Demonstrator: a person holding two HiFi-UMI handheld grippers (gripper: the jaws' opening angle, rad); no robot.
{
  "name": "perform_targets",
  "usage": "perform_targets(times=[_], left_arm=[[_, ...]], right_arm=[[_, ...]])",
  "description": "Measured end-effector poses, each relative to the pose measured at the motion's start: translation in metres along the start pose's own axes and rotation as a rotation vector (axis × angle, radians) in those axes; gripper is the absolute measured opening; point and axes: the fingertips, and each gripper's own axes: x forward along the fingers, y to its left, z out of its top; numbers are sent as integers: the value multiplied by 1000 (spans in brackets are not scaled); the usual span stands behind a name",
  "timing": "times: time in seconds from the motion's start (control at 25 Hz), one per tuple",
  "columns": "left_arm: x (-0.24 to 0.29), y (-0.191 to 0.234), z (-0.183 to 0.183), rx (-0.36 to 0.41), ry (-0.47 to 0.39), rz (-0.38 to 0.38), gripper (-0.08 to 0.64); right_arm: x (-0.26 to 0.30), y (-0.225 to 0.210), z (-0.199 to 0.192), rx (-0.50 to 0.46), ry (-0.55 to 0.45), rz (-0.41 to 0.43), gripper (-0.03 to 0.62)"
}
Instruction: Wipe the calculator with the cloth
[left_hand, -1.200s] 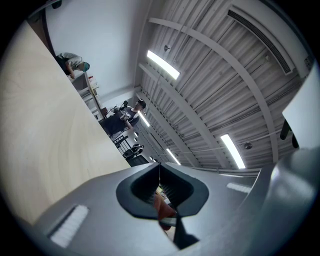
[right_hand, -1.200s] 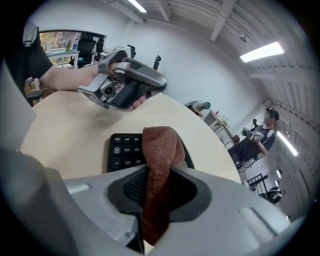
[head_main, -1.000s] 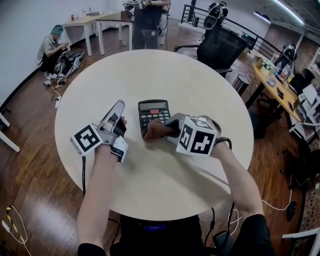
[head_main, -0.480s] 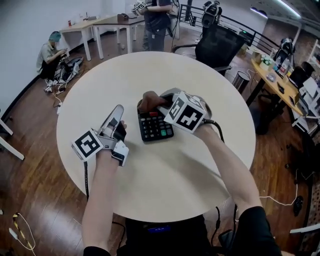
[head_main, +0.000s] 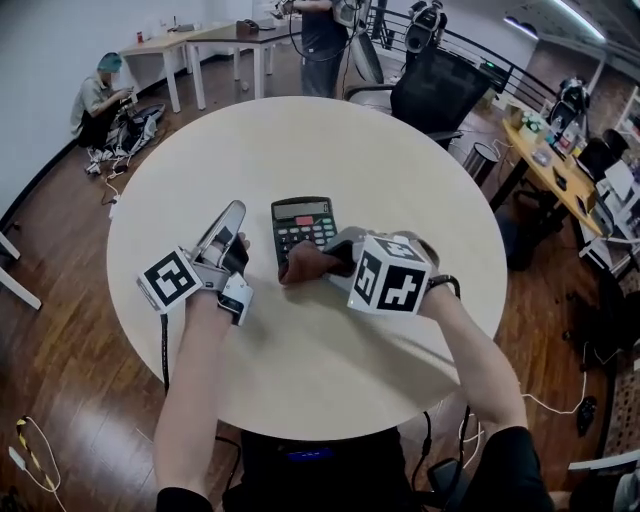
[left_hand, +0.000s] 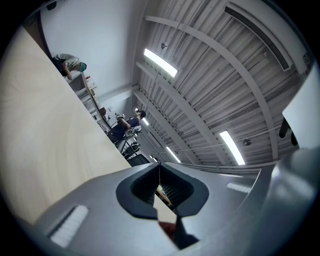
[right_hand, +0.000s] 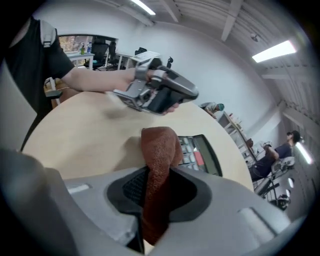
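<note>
Head view: black calculator (head_main: 303, 224), reddish-brown cloth (head_main: 304, 263)

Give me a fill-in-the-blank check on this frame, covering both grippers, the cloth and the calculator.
1. The right gripper is shut on a reddish-brown ____.
2. Its free end is at the key end of the calculator, away from the ____.
3. The left gripper, left of the calculator, has its jaws ____ with nothing between them.
4. The calculator rests on a ____ table.

Missing words: cloth; display; shut; round.
</note>
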Motion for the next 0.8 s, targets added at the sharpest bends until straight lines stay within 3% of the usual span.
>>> perform_targets(times=[0.08, 0.16, 0.4, 0.48, 0.6, 0.8], left_arm=[[-1, -1, 0, 1, 1, -1, -2], [0, -1, 1, 2, 2, -2, -2], [2, -4, -1, -28, -2, -4, -2], [2, -5, -1, -32, -5, -10, -2], [1, -2, -2, -7, -2, -10, -2], [4, -4, -2, 3, 12, -12, -2]], right_arm=[[-8, 26, -3, -20, 7, 81, 84], [-16, 24, -7, -1, -9, 80, 84], [-27, -106, -23, 185, -119, -296, 84], [-17, -132, -28, 203, -131, -349, 84], [9, -130, -35, 167, -93, -294, 84], [10, -87, -42, 130, -33, -182, 84]])
